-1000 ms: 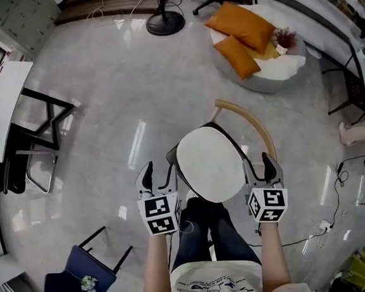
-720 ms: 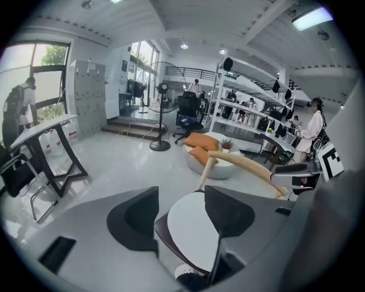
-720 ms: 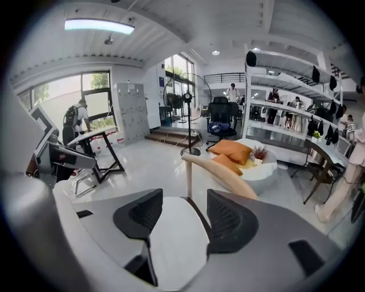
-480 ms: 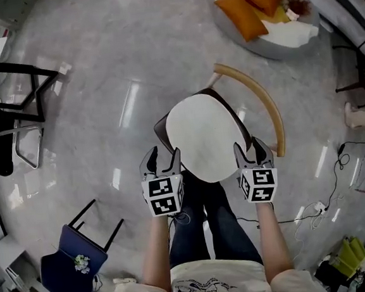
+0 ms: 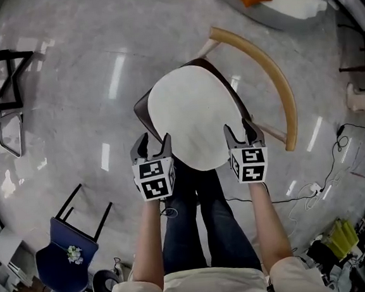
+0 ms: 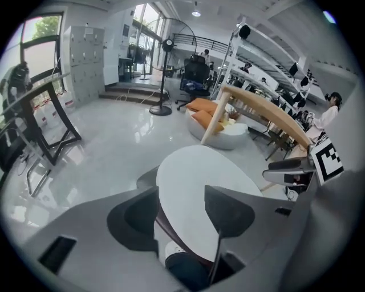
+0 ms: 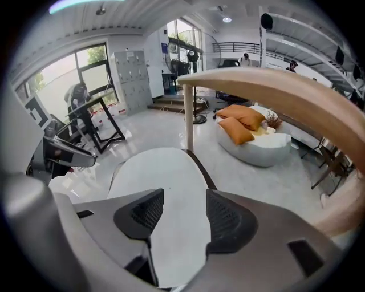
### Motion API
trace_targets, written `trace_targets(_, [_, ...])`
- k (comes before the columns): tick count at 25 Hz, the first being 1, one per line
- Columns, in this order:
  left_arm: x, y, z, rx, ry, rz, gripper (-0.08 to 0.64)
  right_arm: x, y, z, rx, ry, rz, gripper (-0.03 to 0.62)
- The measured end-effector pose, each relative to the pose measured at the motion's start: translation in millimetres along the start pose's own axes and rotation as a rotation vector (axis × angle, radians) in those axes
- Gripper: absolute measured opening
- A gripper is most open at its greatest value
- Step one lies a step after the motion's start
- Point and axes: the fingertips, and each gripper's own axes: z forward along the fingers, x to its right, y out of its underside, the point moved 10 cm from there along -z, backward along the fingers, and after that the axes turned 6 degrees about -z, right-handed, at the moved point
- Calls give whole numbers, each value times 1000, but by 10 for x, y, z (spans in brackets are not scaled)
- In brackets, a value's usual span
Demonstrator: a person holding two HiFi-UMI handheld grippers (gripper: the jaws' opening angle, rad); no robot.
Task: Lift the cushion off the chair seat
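Head view steeply down; gripper views low, close; all share cushion (image 5: 193, 119).

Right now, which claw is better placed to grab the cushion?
Left, probably. The left claw, open, straddles the cushion's edge, the dark seat showing beneath. The right claw, jaws closing, has only the cushion's flat top between them.

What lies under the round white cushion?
A dark brown chair seat; only its edge shows around the cushion. The rest of the seat is covered.
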Motion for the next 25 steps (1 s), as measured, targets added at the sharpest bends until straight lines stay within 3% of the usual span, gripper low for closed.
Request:
trace_targets(6, [-20,216,485,-70,-4,7,261,120,248,435,-34,33,-1,255])
trace_targets(12, [-164,408,847,-107,-47,-90,261,236,428,778,-87,58,6,265])
trace_targets(17, [-234,525,1085,-158,-48,-88,261,290,591,961,-144,74,-4,301])
trace_targets(25, [-260,603,1273,-186,-35,-131,234,371,686,1099,-160,13,54,307])
